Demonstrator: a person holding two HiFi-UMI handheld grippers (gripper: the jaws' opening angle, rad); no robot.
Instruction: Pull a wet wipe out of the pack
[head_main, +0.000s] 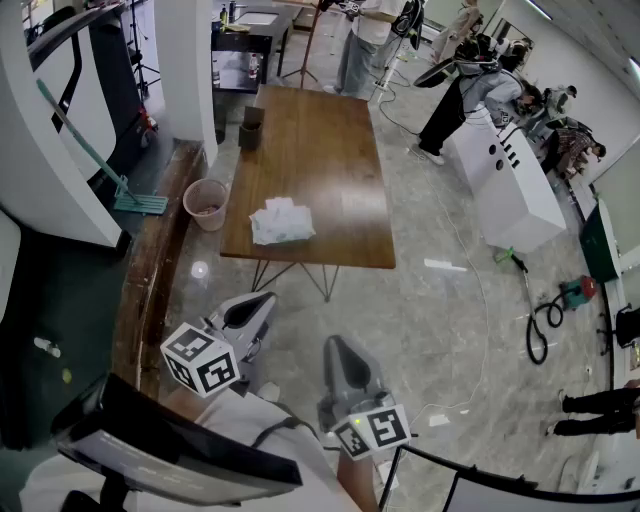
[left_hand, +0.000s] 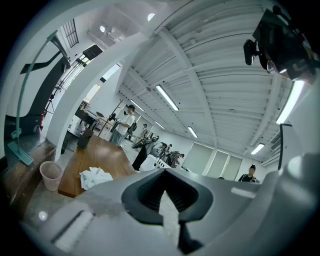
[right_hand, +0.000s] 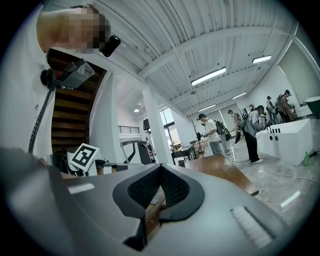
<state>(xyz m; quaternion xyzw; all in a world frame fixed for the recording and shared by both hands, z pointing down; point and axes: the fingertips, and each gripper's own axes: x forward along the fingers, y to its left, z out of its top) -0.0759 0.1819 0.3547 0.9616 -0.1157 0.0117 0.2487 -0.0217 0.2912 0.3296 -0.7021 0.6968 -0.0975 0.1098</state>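
Standing view before the table (head_main: 330, 150). The left gripper (head_main: 264, 298) and right gripper (head_main: 338, 343) are both clenched on nothing and held well short of the table. The wet wipe pack (head_main: 280, 222) lies near the table's near left edge; at this range it may be pack or loose sheets. Judged light, soft, limp and easily torn: pinch the exposed sheet and pin the pack down. A pink bin (head_main: 206, 203) stands on the floor beside the table, and a dark box (head_main: 251, 128) stands at the far left corner, their contents indistinct.
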